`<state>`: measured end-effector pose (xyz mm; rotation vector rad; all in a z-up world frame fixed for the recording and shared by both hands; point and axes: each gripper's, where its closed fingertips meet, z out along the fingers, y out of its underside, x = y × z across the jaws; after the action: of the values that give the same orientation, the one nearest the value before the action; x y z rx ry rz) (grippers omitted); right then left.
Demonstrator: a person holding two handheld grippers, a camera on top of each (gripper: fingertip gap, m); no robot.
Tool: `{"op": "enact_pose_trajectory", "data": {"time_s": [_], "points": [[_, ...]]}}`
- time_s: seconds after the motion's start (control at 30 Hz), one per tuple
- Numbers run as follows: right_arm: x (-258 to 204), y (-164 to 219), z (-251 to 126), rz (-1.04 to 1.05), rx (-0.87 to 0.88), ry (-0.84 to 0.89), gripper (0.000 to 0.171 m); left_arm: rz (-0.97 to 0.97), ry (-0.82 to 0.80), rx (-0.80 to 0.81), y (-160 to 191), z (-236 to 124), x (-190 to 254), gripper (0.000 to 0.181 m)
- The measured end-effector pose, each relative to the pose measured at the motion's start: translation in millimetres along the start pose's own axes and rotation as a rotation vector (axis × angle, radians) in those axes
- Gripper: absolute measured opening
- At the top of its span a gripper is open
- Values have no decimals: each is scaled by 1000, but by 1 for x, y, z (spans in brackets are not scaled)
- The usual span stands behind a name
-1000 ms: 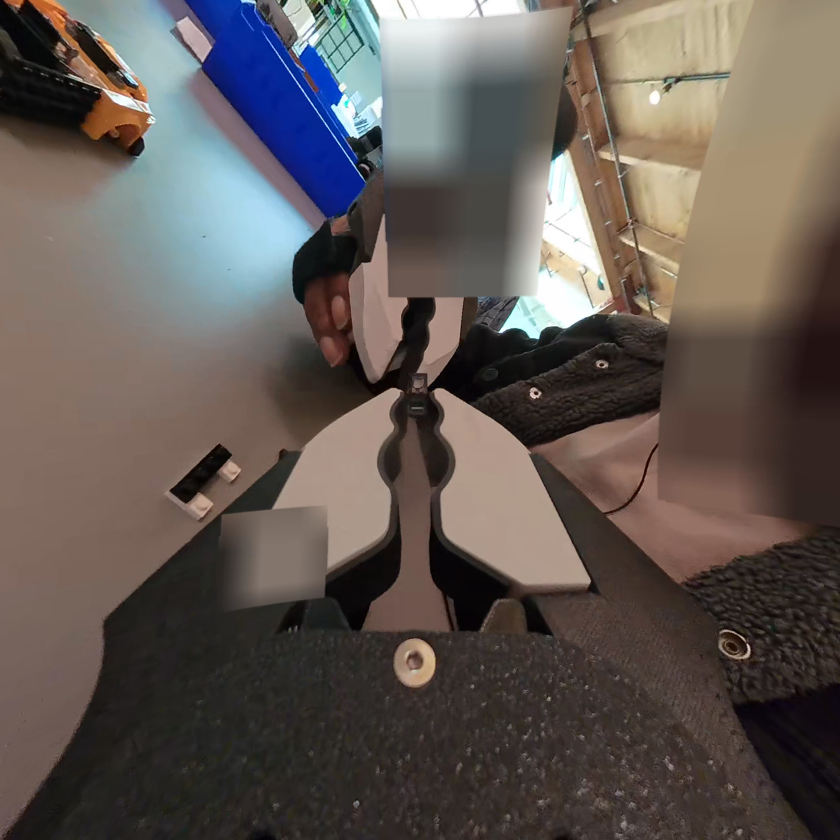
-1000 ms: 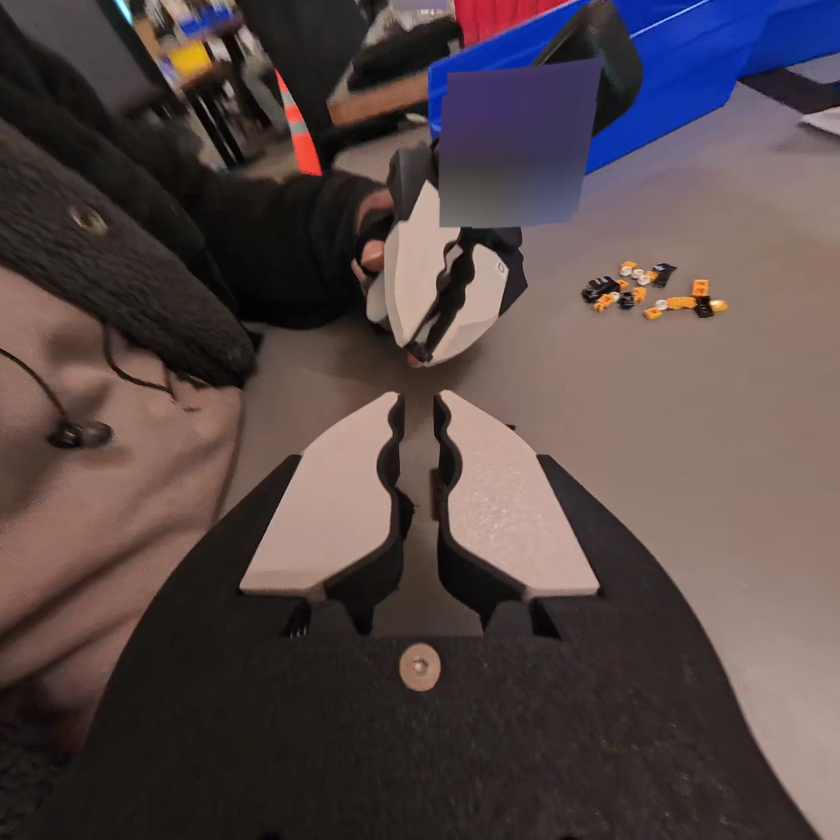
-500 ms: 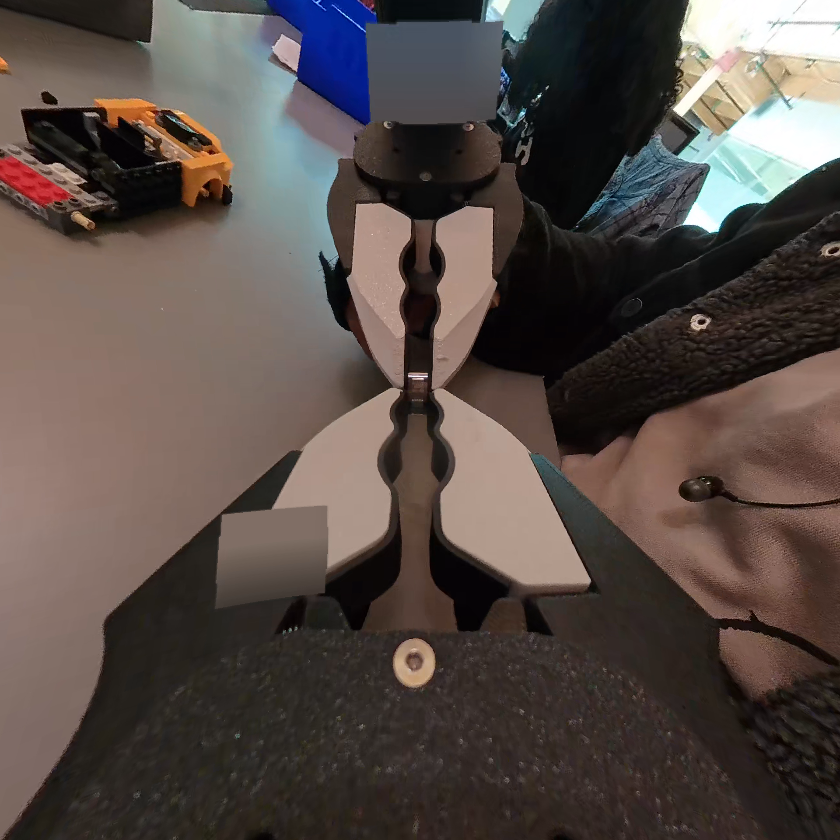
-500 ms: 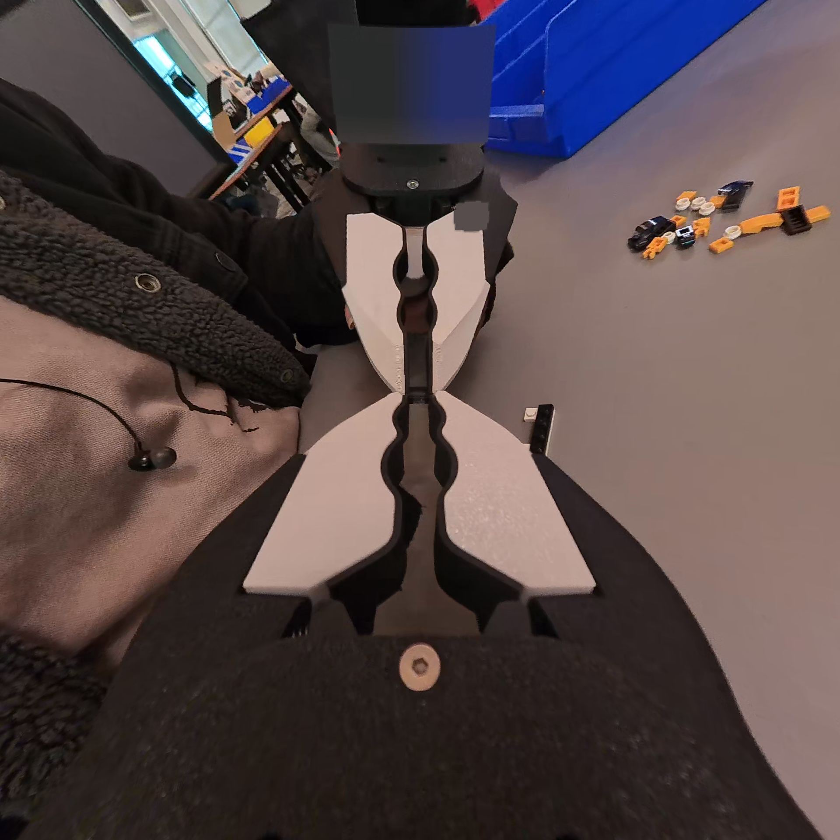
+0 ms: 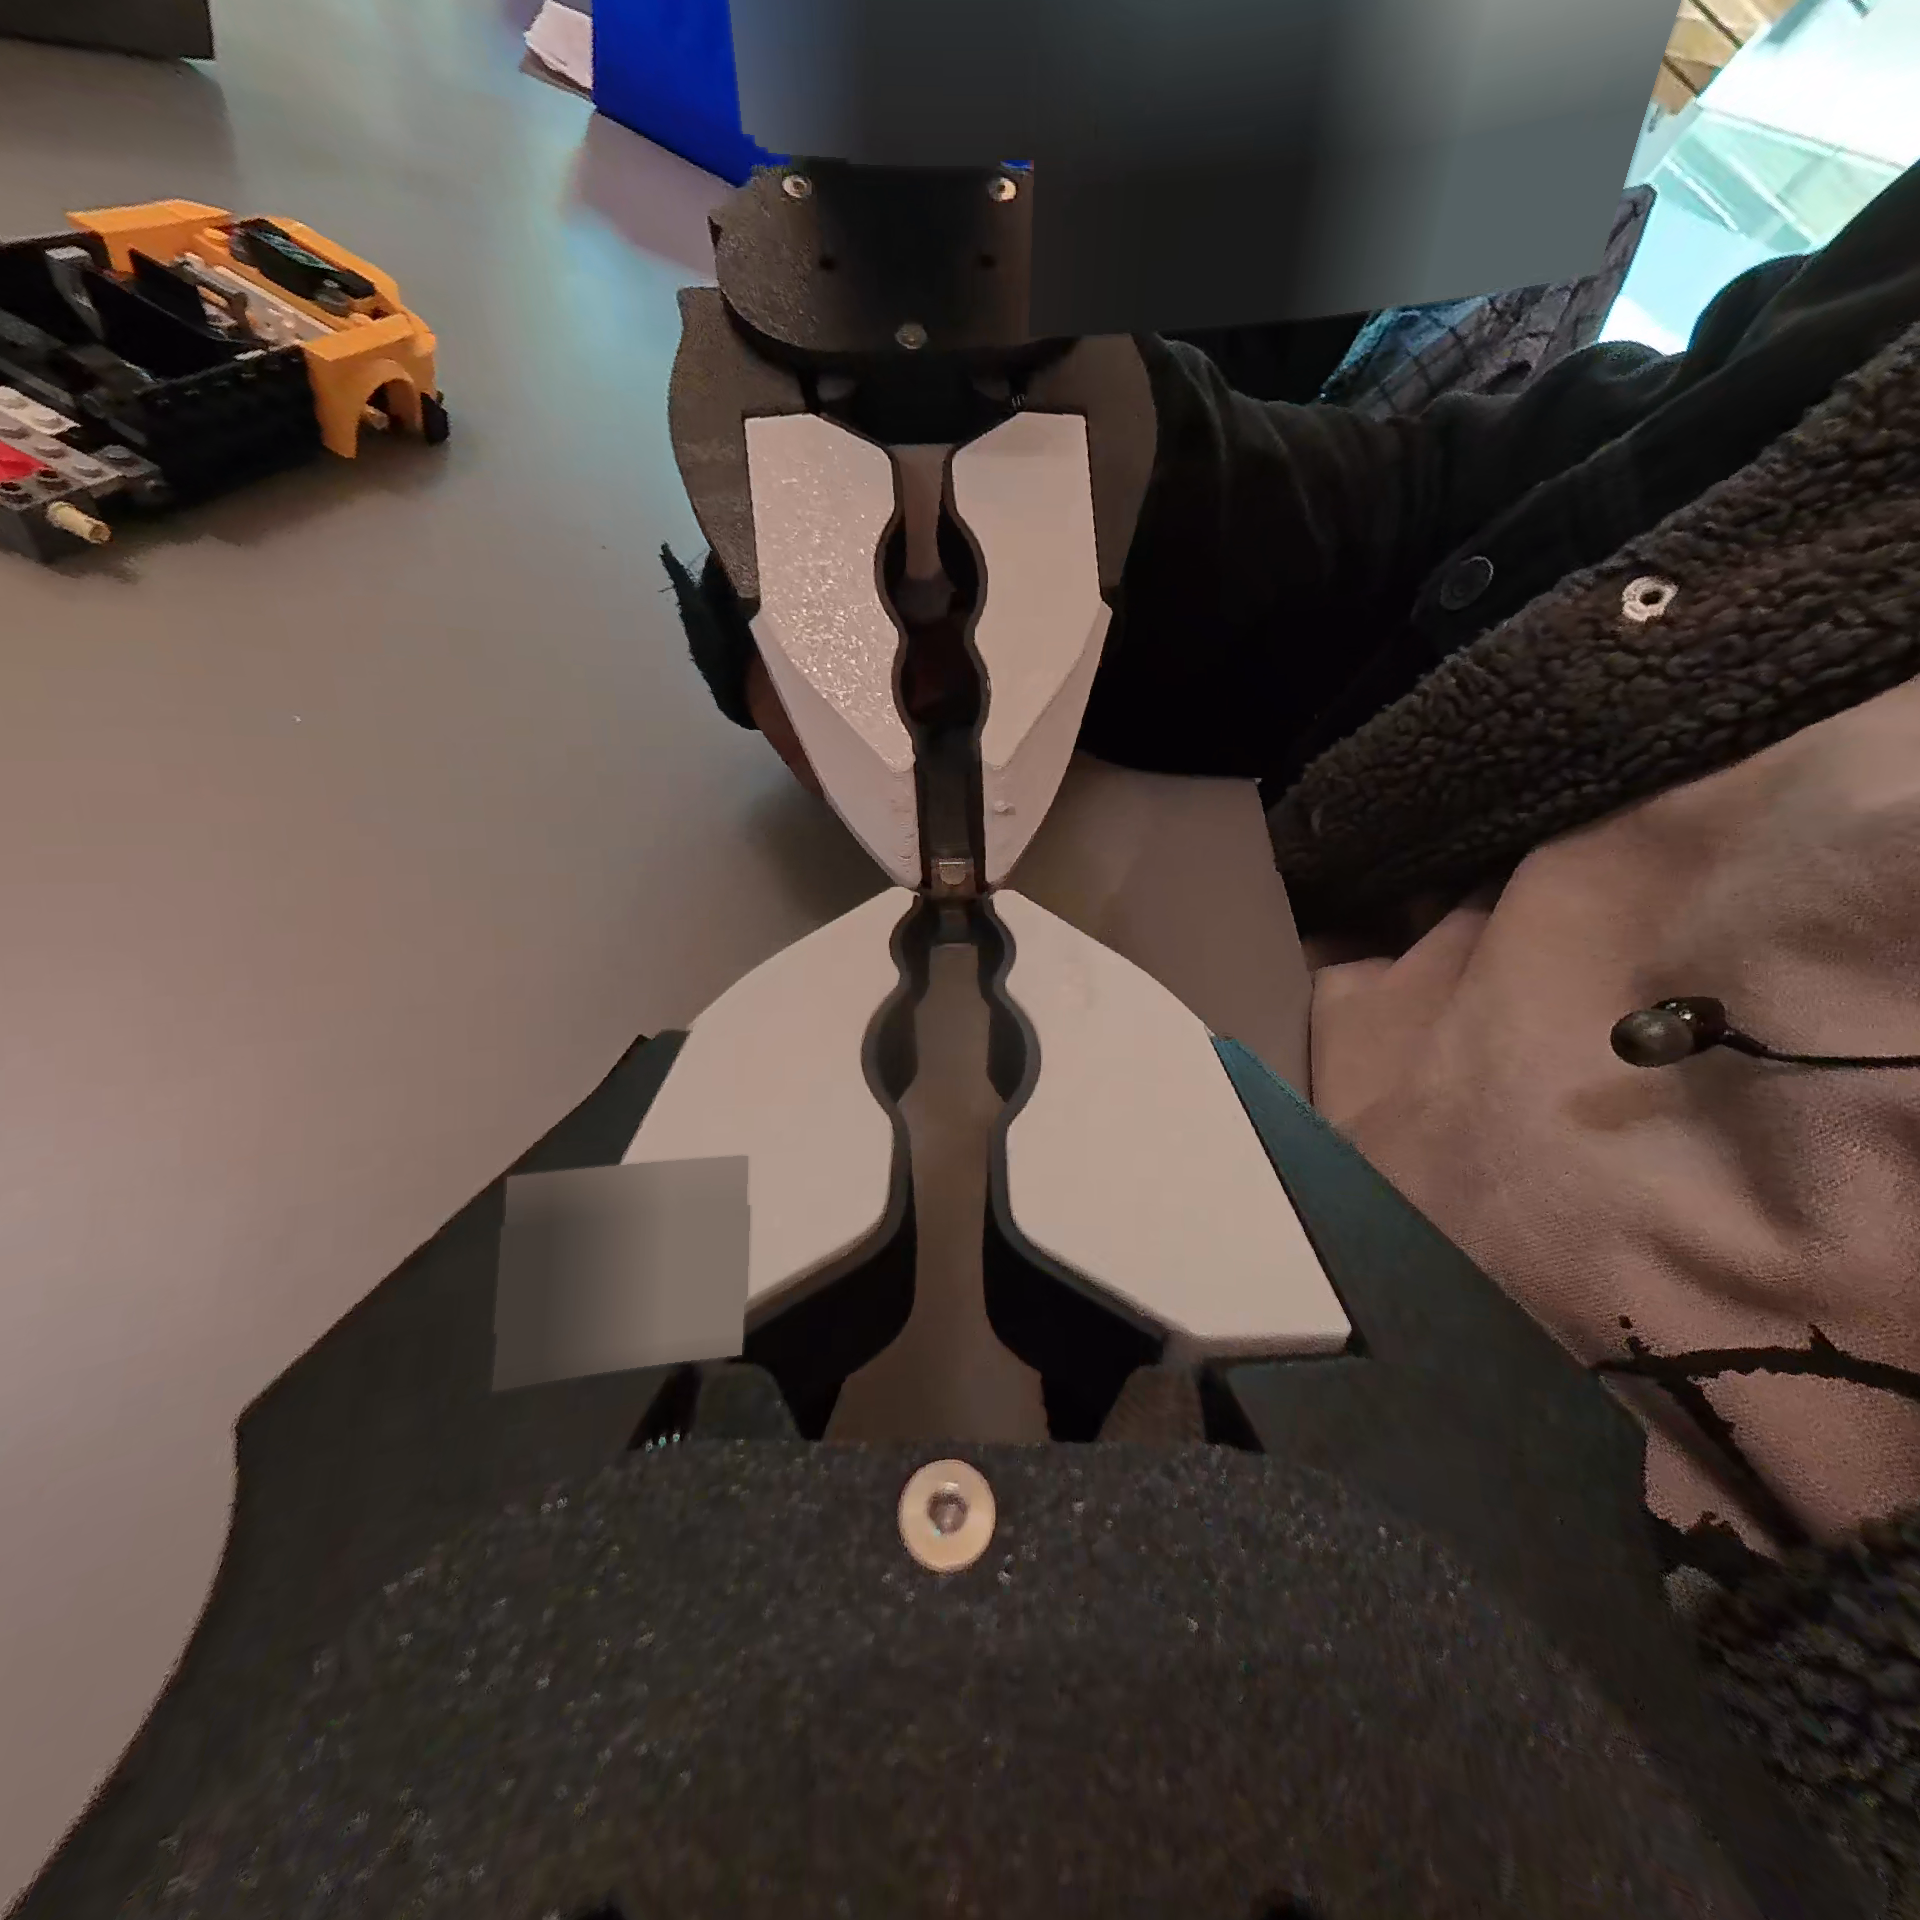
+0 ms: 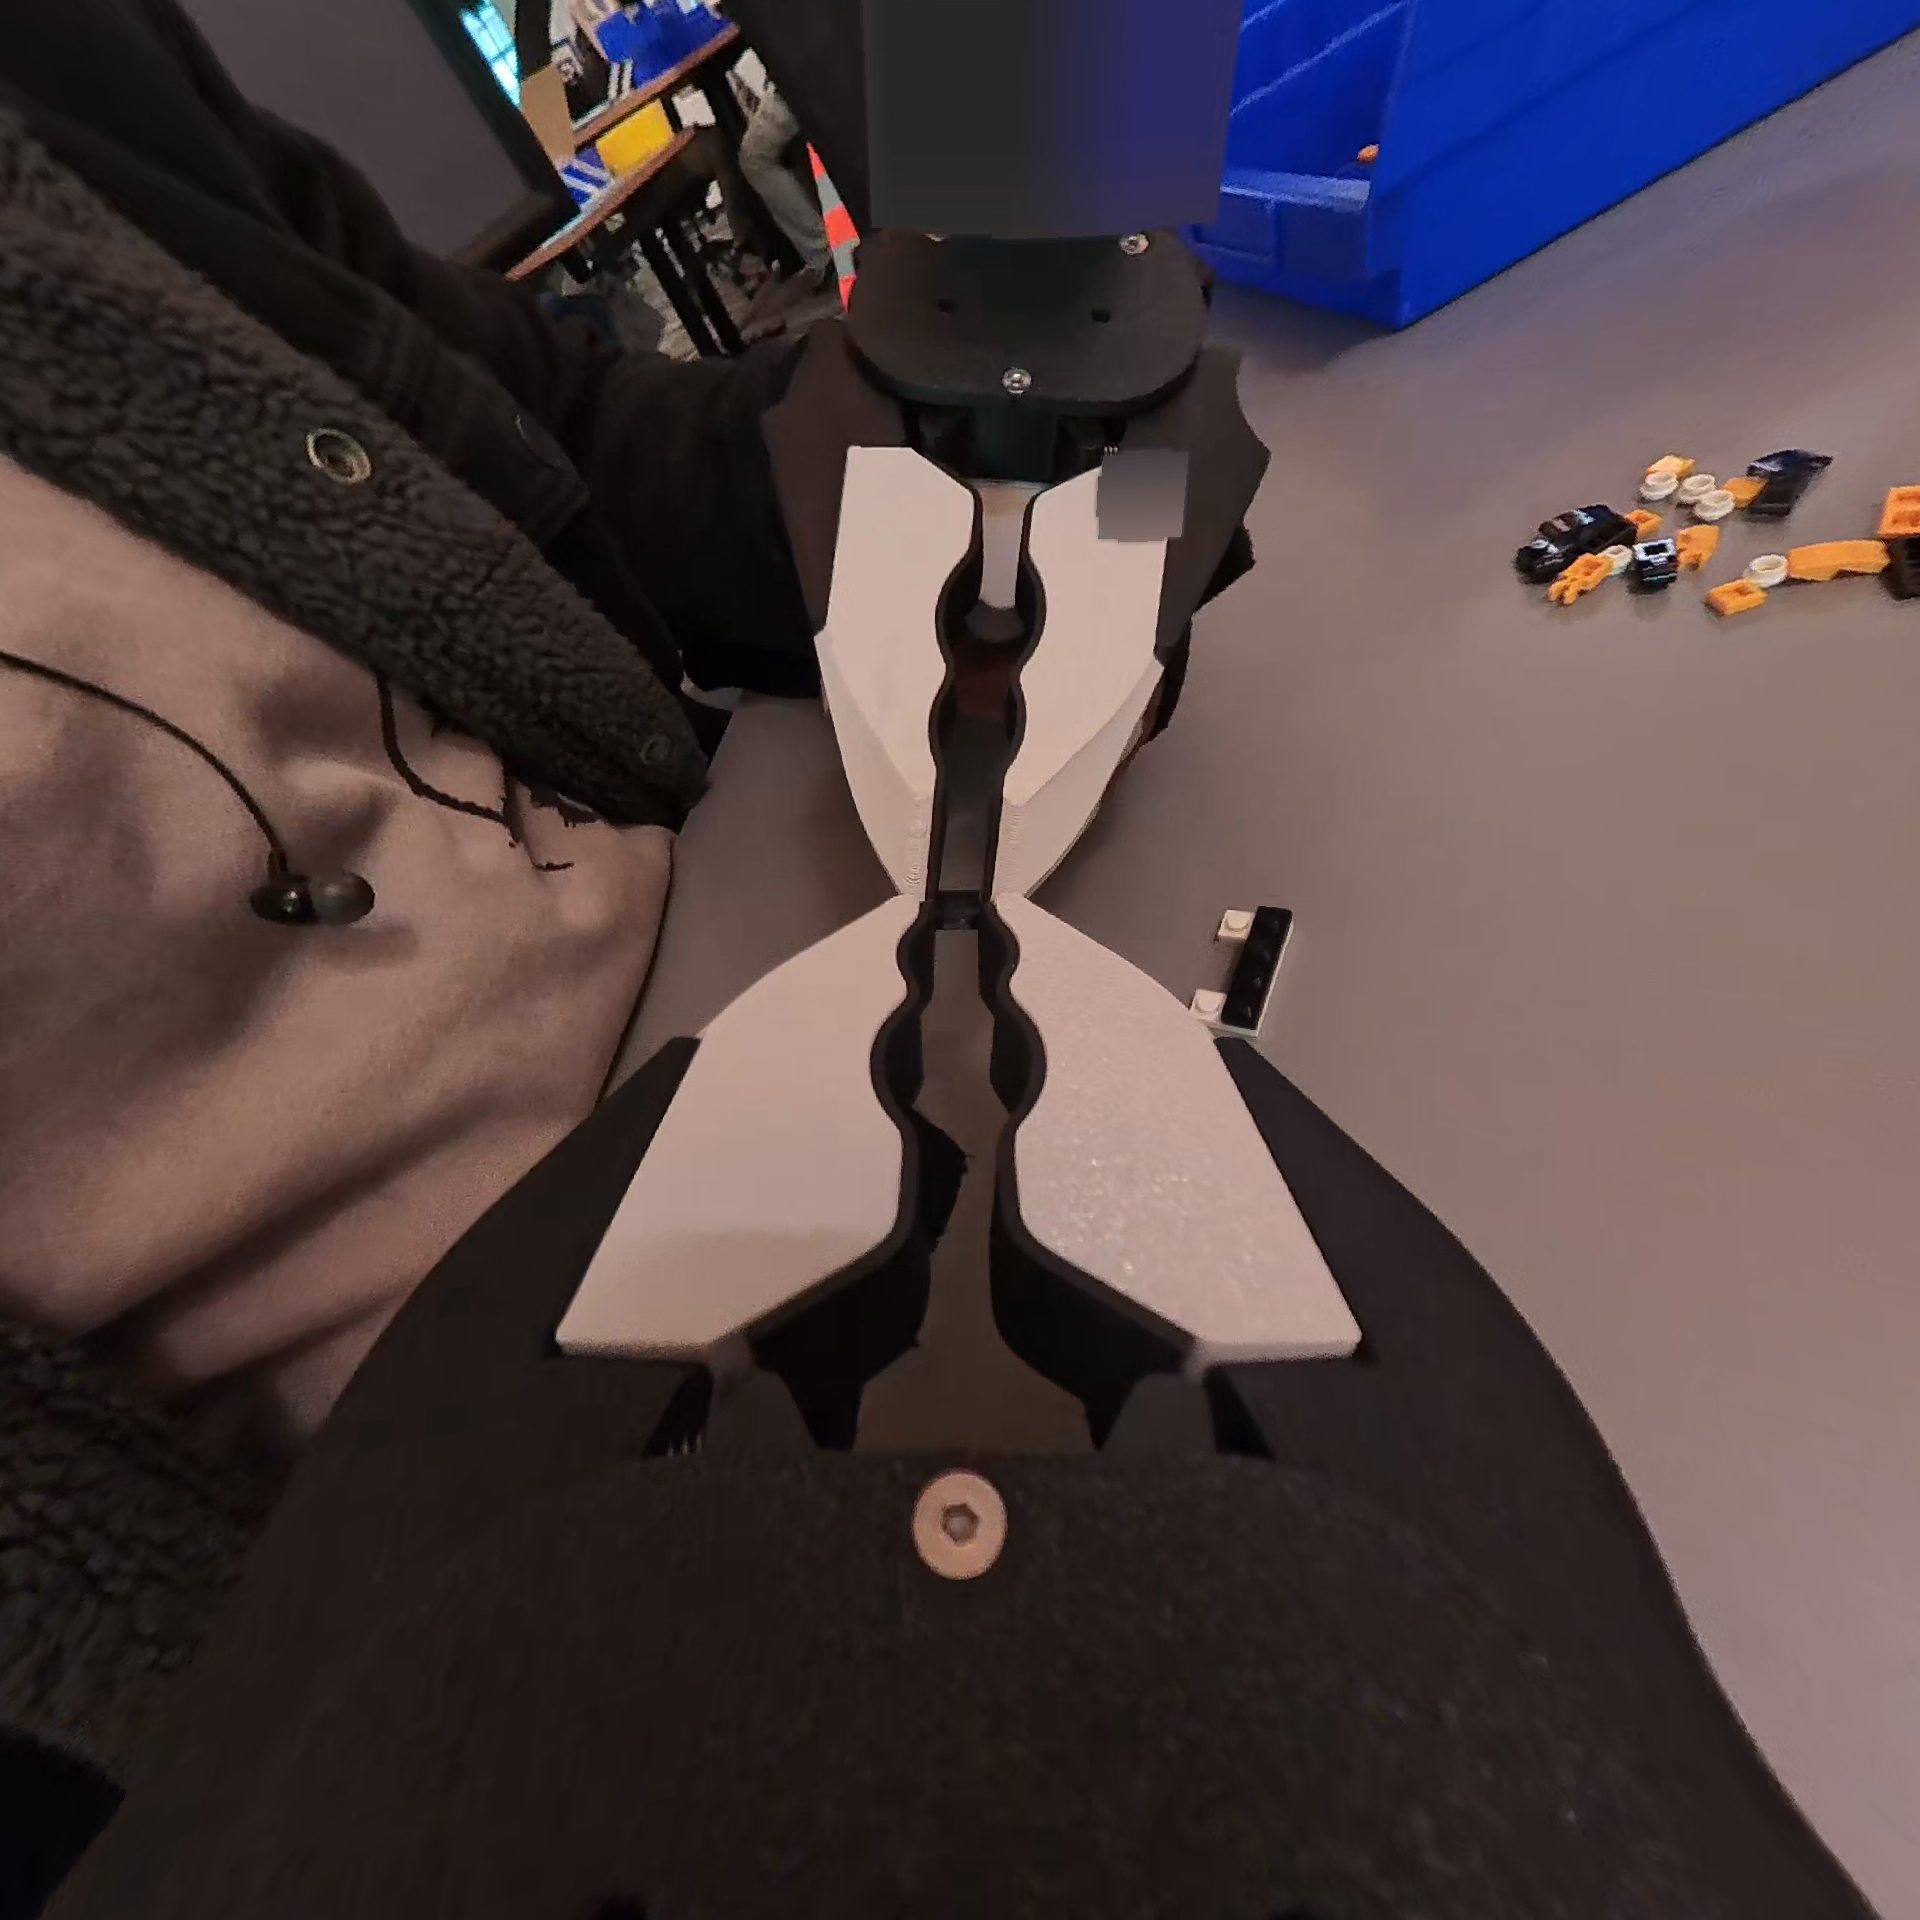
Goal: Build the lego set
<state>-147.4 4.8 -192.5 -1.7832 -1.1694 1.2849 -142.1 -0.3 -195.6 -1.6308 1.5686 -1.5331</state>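
My two grippers meet tip to tip above the grey table. My left gripper (image 5: pixel 951 916) is shut on a small black lego piece (image 5: pixel 951 928). Facing it in the left wrist view, my right gripper (image 5: pixel 951 868) is shut on a small grey lego piece (image 5: pixel 953 871), which touches the black one. In the right wrist view my right gripper (image 6: pixel 958 914) points at the left gripper (image 6: pixel 956 883), and the pieces are mostly hidden between the tips. A partly built orange and black lego car (image 5: pixel 197 343) sits at the far left.
A black lego plate with white pieces (image 6: pixel 1252 971) lies on the table just right of the tips. Loose orange, black and white pieces (image 6: pixel 1714 540) lie farther right. Blue bins (image 6: pixel 1507 156) stand at the back. A person's fleece jacket (image 5: pixel 1558 727) is close by. The tips of both grippers are at nearly the same place.
The grippers have come together from apart to tip to tip, and both have levelled out. Over the last half second they have pressed slightly closer.
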Motion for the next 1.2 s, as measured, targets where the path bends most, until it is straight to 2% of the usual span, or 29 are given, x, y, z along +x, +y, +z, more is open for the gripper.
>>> {"op": "enact_pose_trajectory", "data": {"time_s": [0.4,0.77,0.83,0.93,1.1,1.2], "points": [[-1,10,-9,-86,-36,-102,8,99,-3,-56,11,12,3,13],[11,8,-3,-179,-149,-184,8,115,-82,-96,16,9,-9,8],[19,7,-3,-187,-154,-163,8,103,-51,-90,16,10,-5,0],[8,5,-4,-186,-148,-237,8,91,-120,-112,18,9,-16,3],[6,1,-3,-223,-136,-212,8,49,-58,-75,14,5,-10,3],[3,1,-2,-227,-129,-228,8,-29,4,-58,13,7,-5,12]]}}
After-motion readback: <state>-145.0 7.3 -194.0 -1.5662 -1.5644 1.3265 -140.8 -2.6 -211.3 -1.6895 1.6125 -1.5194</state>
